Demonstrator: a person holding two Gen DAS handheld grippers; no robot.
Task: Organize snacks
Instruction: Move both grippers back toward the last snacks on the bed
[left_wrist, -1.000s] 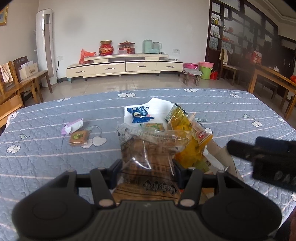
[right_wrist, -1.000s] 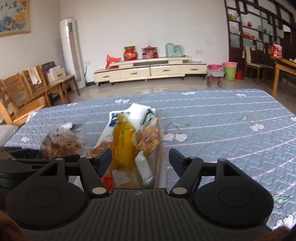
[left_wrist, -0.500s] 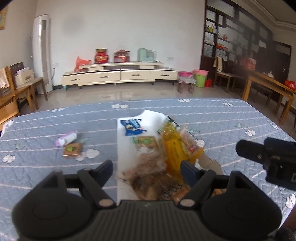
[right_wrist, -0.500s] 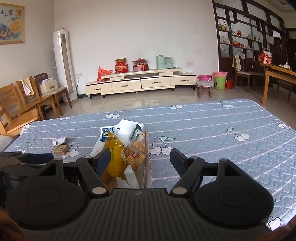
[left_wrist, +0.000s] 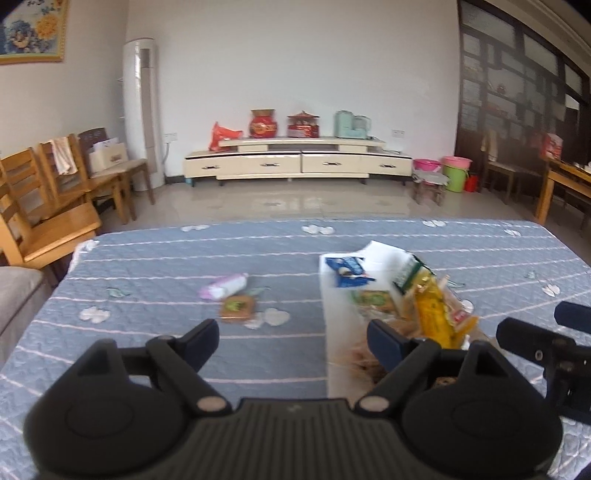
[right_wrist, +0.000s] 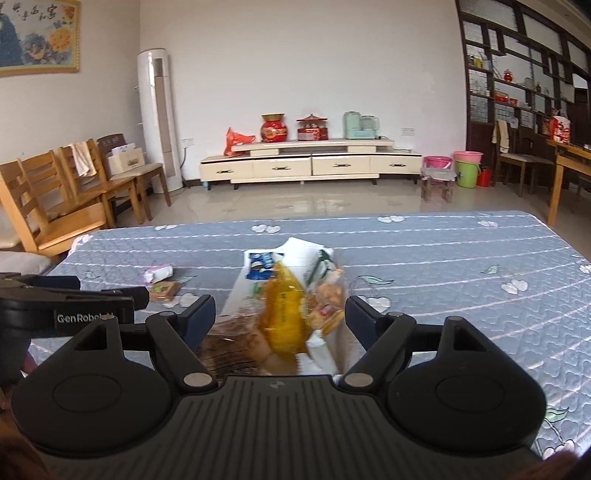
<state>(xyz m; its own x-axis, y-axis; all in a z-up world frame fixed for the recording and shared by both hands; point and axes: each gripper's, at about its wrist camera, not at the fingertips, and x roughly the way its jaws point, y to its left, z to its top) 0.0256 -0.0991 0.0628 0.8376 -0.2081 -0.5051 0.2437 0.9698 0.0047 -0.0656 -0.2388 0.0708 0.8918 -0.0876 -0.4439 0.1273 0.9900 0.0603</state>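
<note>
A white box (left_wrist: 334, 295) lies on the blue quilted table and holds several snacks: a blue packet (left_wrist: 349, 271), a green packet (left_wrist: 371, 298), a yellow bag (left_wrist: 432, 314) and a brown clear bag (left_wrist: 365, 354). Two snacks lie loose left of it: a pink packet (left_wrist: 223, 288) and a brown-green biscuit pack (left_wrist: 237, 308). My left gripper (left_wrist: 291, 338) is open and empty, above the table just left of the box. My right gripper (right_wrist: 277, 314) is open and empty over the box (right_wrist: 240, 291), with the yellow bag (right_wrist: 284, 314) between its jaws but not gripped.
The quilted table (left_wrist: 147, 266) stretches wide to the far edge. Wooden chairs (left_wrist: 48, 206) stand at the left. A TV cabinet (left_wrist: 299, 162) lines the far wall. The right gripper shows at the left view's right edge (left_wrist: 546, 350).
My left gripper opened and let the brown clear bag drop into the box, then drew back and swung left. The right gripper pulled back a little.
</note>
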